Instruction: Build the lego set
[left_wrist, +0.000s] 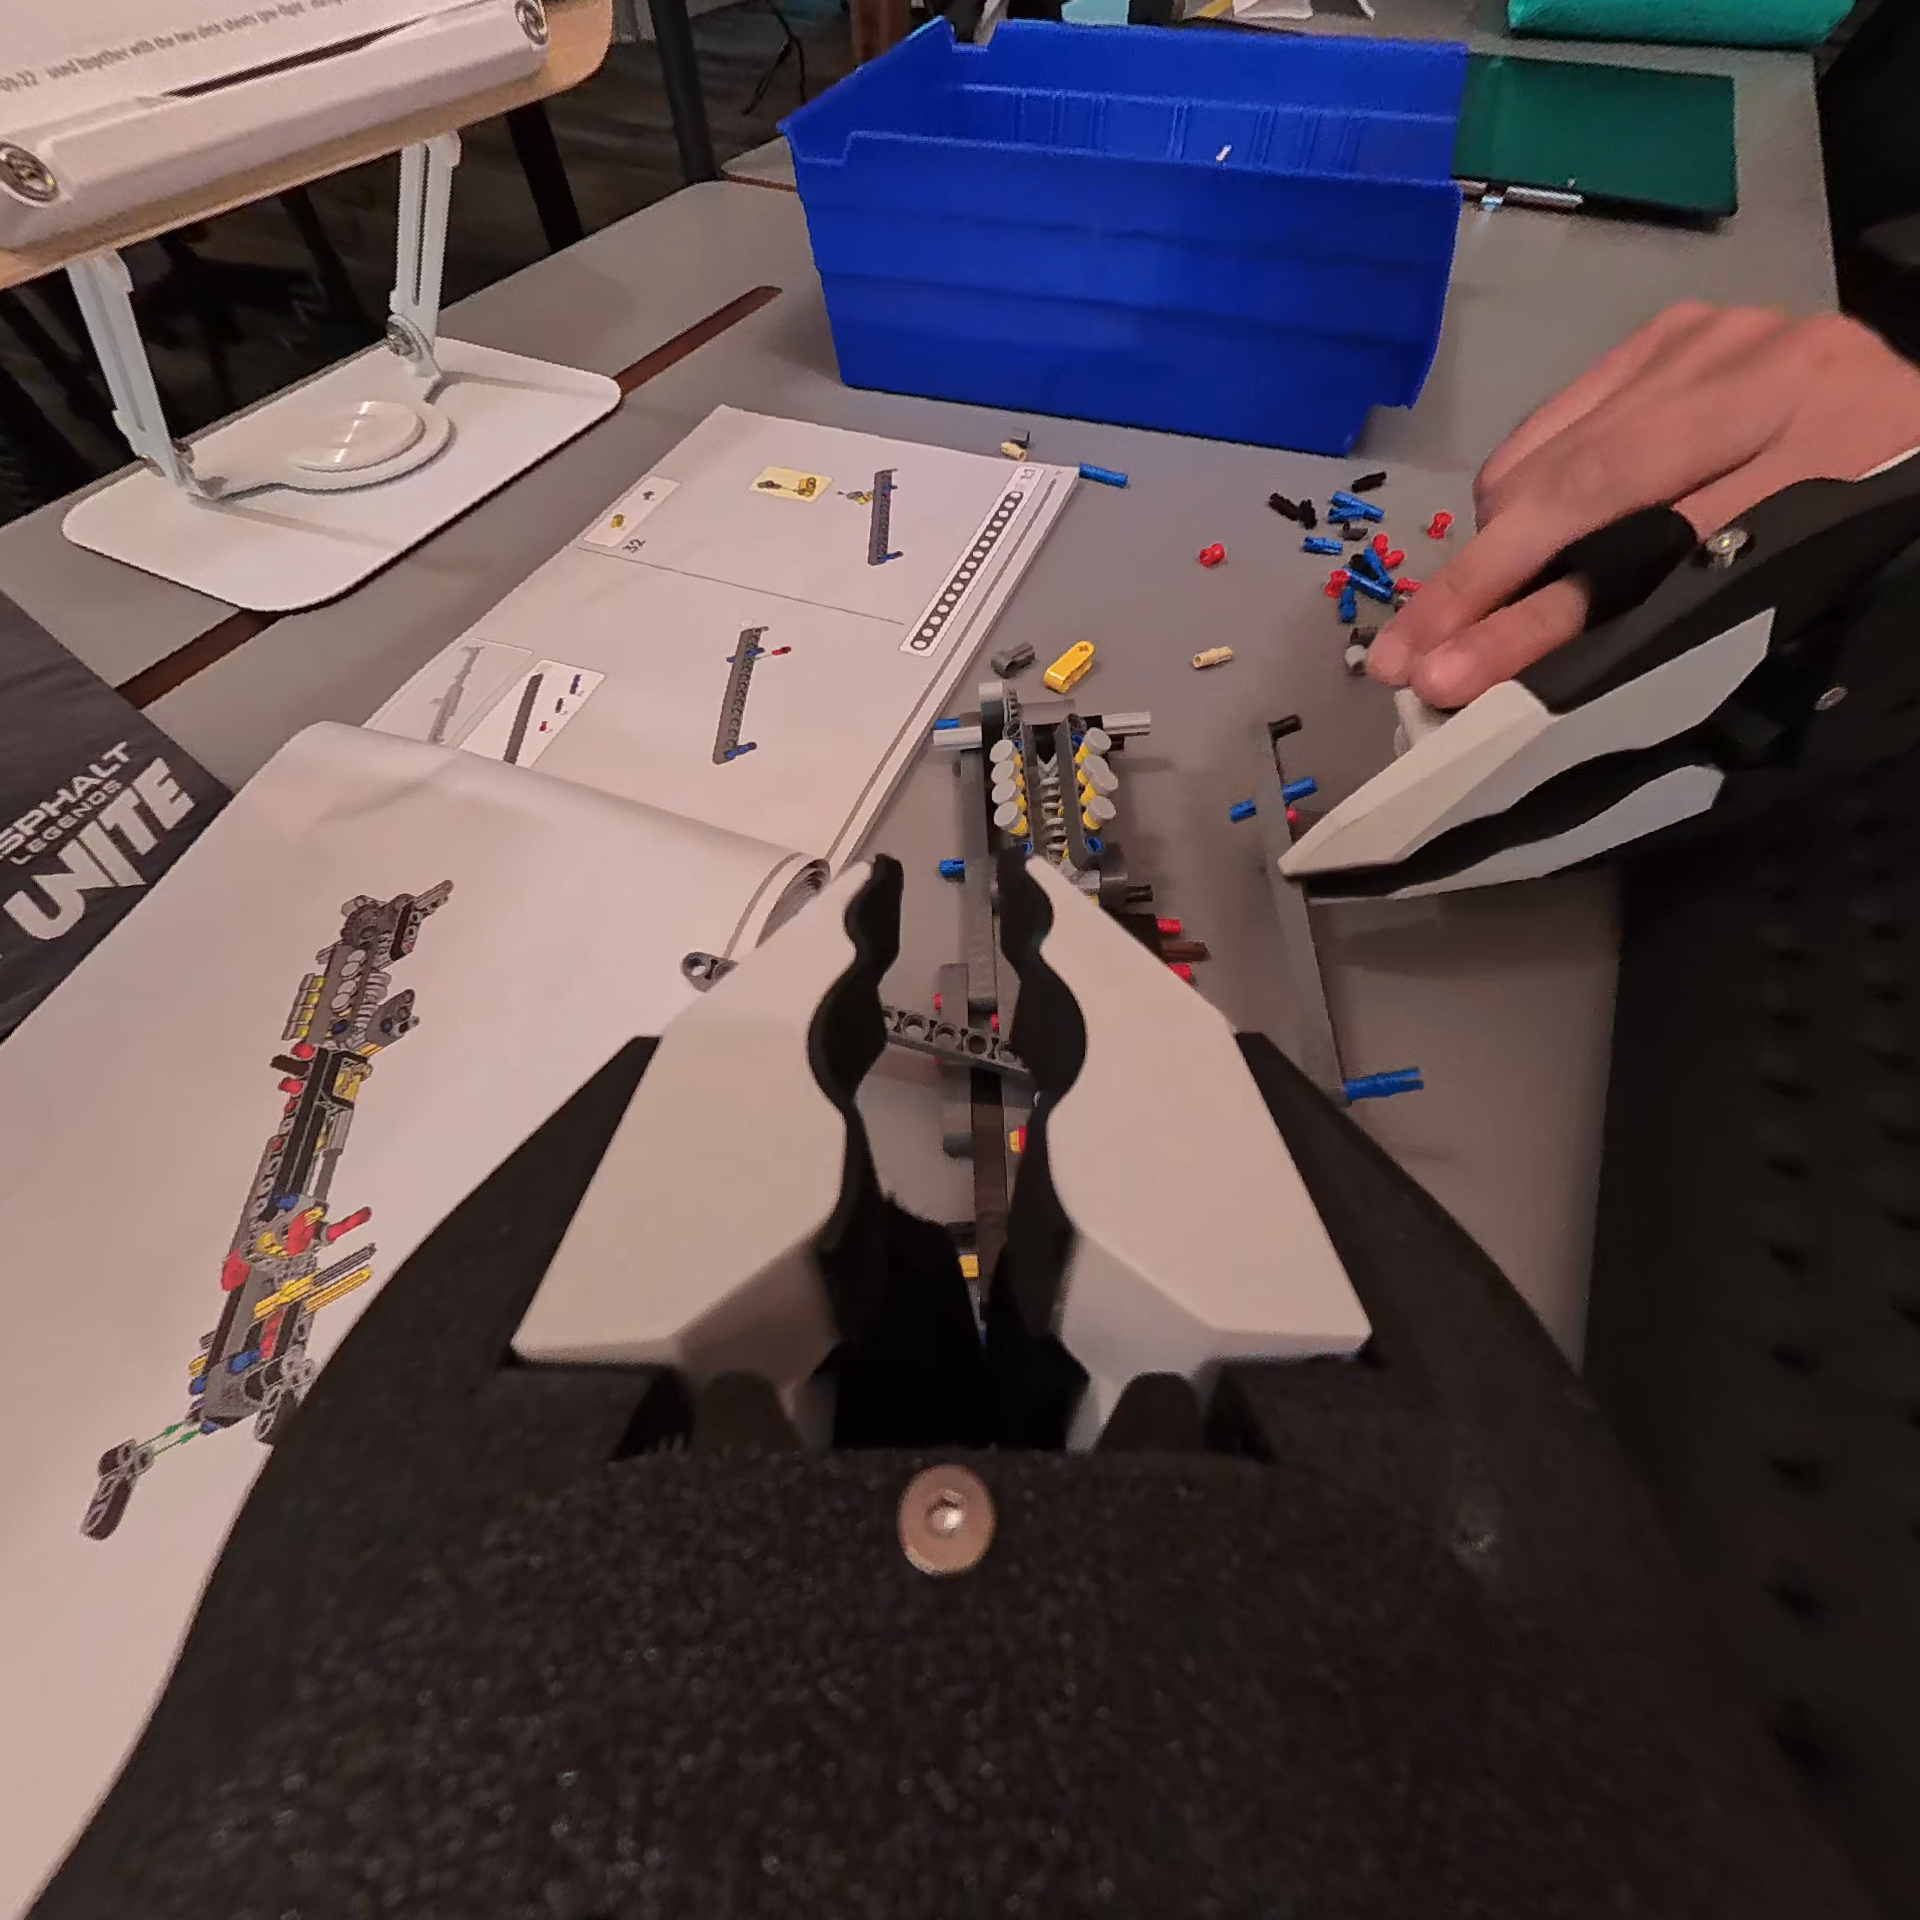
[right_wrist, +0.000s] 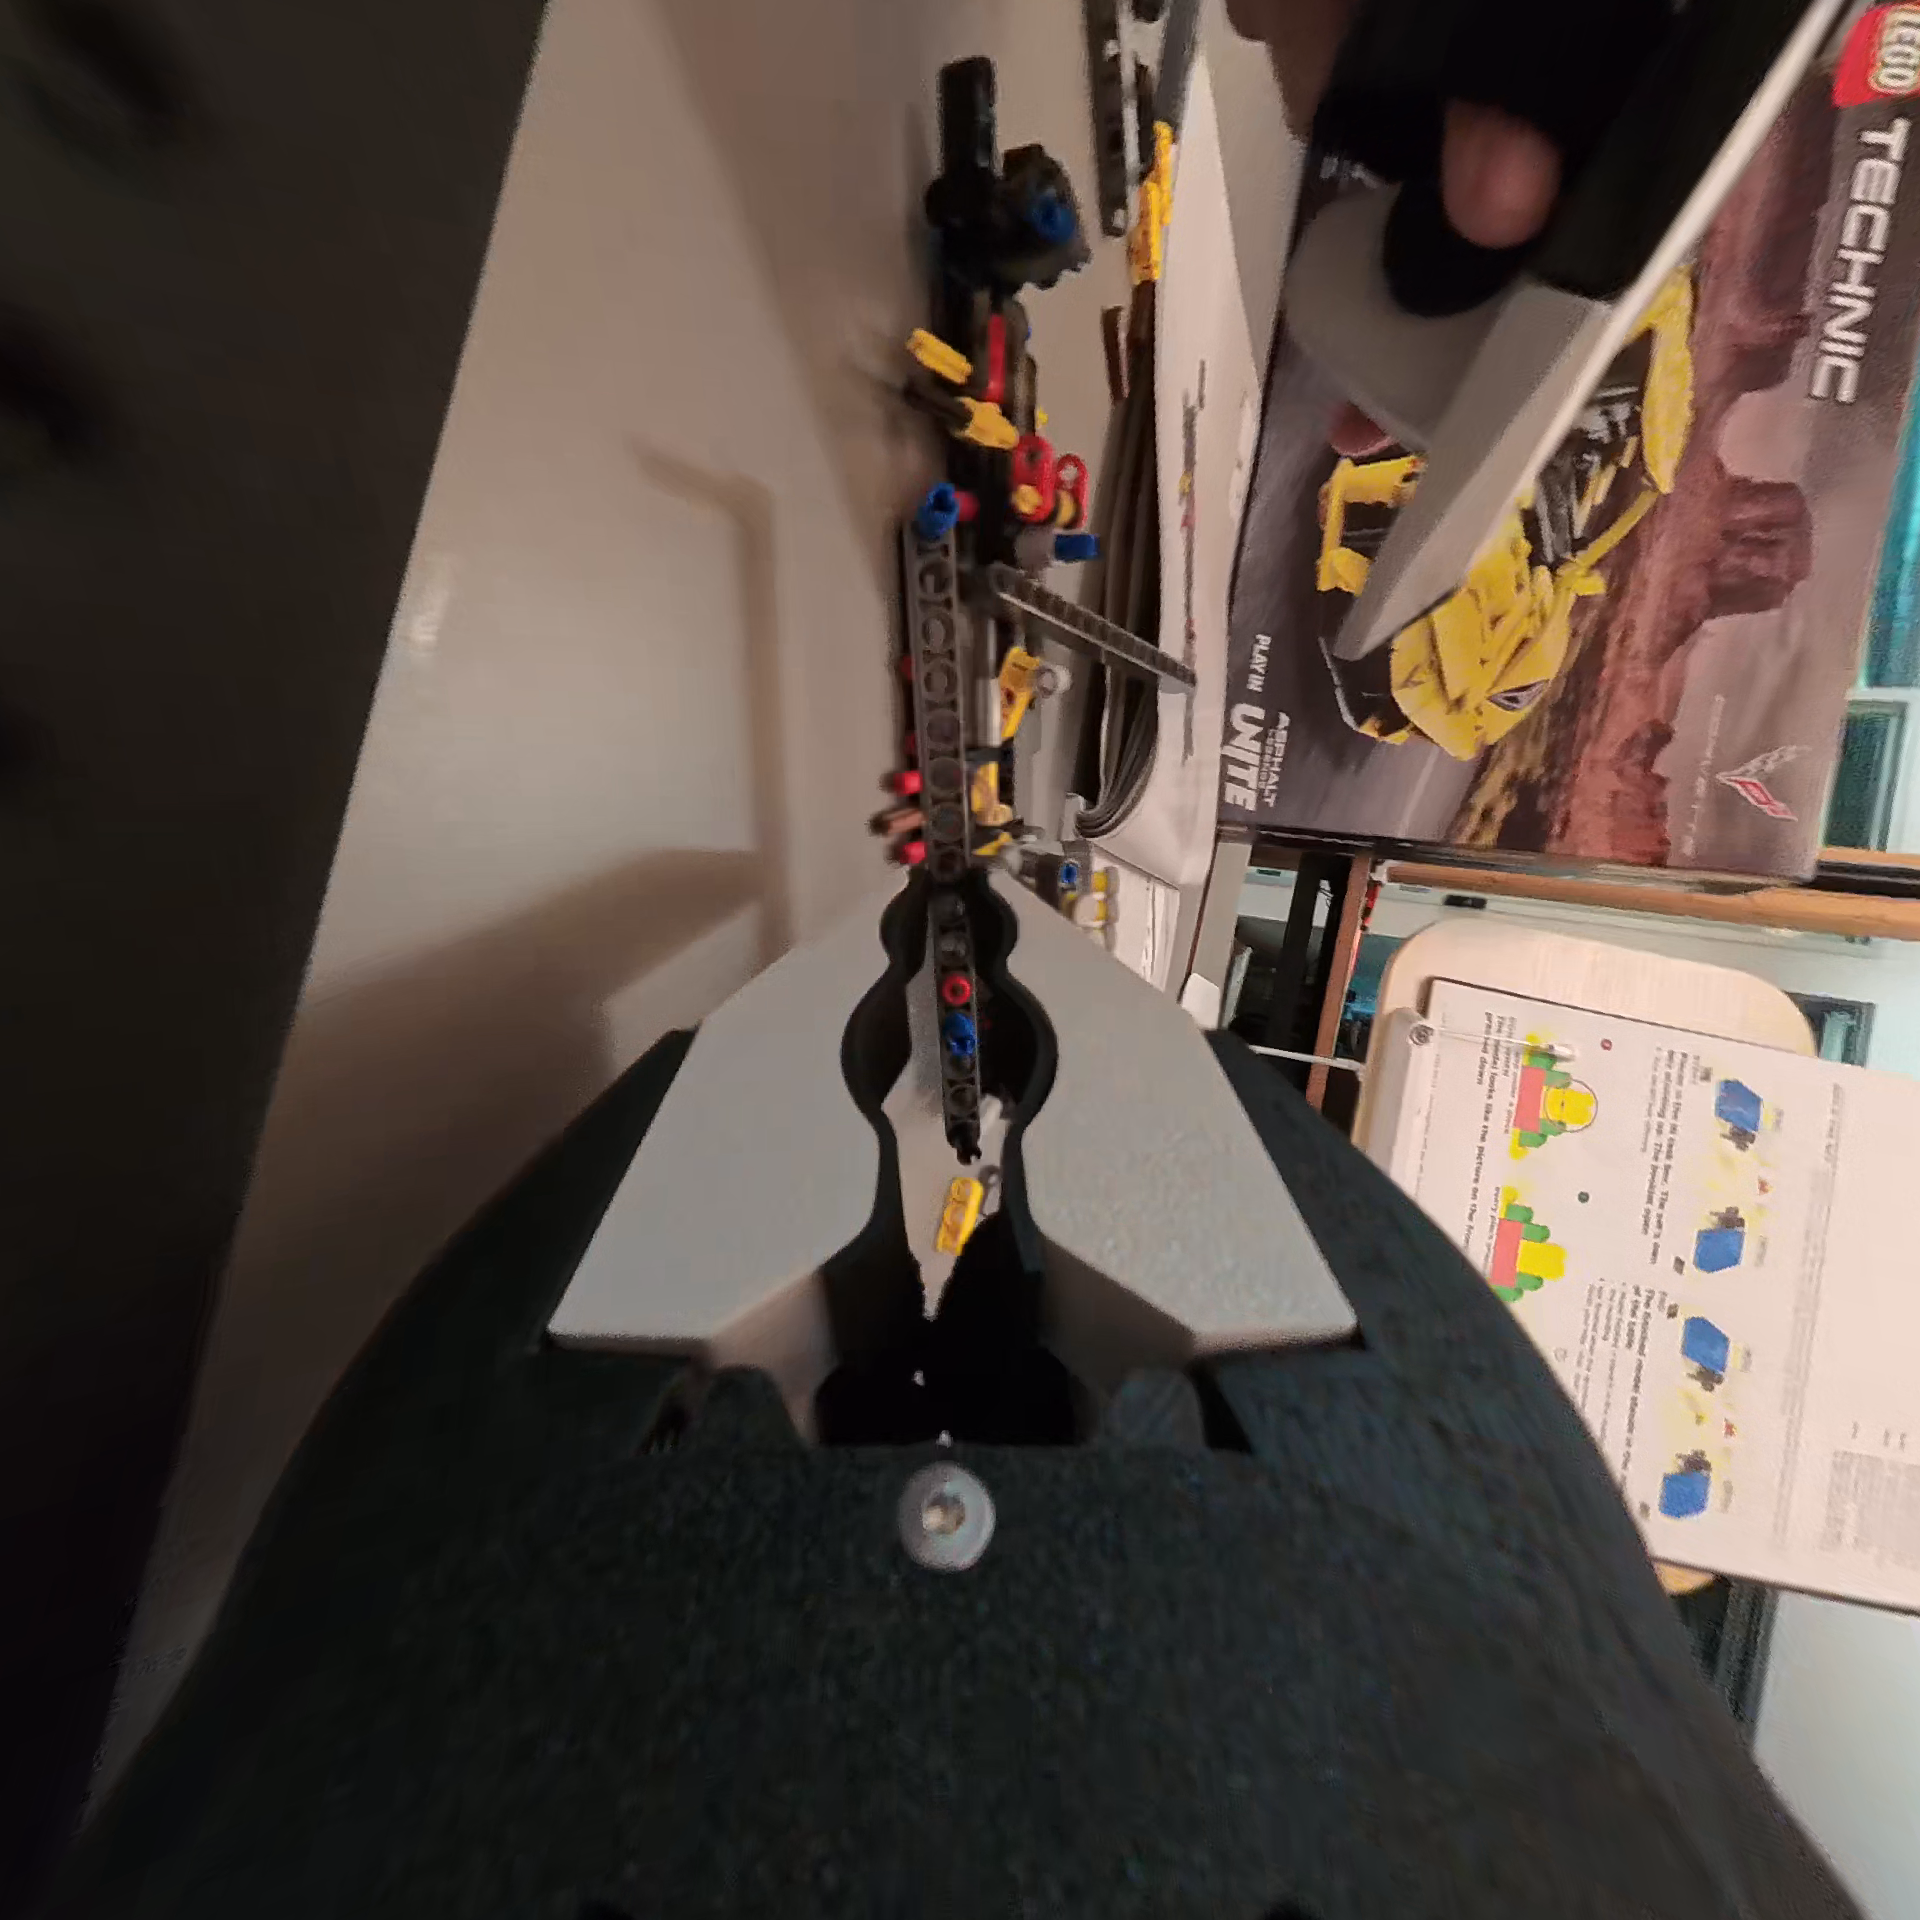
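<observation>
The partly built lego assembly (left_wrist: 1039, 790), grey beams with yellow and grey cylinders and coloured pins, lies on the grey table. It also shows in the right wrist view (right_wrist: 987, 416). My left gripper (left_wrist: 951, 883) is open and hovers just above its near end, fingers to either side of it and holding nothing. My right gripper (right_wrist: 954, 888) is shut on a long dark grey beam (right_wrist: 930, 623) with blue, red and black pins. That beam (left_wrist: 1320, 987) lies along the table right of the assembly, with the right gripper (left_wrist: 1294, 871) at its middle.
The open instruction booklet (left_wrist: 727, 623) lies left of the assembly. A blue bin (left_wrist: 1122, 260) stands behind. Loose pins (left_wrist: 1361, 561) and a yellow piece (left_wrist: 1070, 665) are scattered at right. The set box (right_wrist: 1558, 623) and a white stand (left_wrist: 343, 468) sit at left. My hands' fingertips stand some 11 cm from each other. Between my right fingertips and the yellow piece (left_wrist: 1070, 665) there is roughly 15 cm. The right camera catches it too, in the right wrist view (right_wrist: 963, 1217).
</observation>
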